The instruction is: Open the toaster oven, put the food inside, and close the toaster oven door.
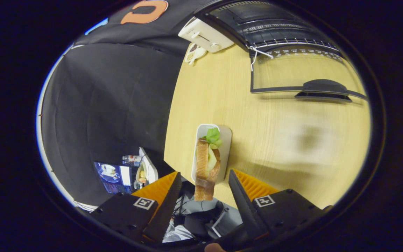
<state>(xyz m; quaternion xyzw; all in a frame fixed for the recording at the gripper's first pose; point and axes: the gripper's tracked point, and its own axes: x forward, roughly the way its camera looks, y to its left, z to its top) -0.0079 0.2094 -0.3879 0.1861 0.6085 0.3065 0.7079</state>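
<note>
A sandwich (205,168) of toasted bread with green lettuce lies on a small white tray (225,140) near the edge of the wooden table (285,140). My gripper (204,185) is open, one finger on each side of the sandwich's near end with a gap on both sides. Far beyond the fingers stands the toaster oven (206,35), with a white control panel and a dark inside with a wire rack (282,28). Its glass door (292,70) hangs fully open over the table, and the dark handle (324,89) is at the door's outer edge.
A small white object with brown parts (194,52) lies on the table beside the oven's control panel. Off the table's edge, lower down, are a lit screen (114,176), a bottle (131,159) and some dark gear (201,217). Bare wood lies between tray and door.
</note>
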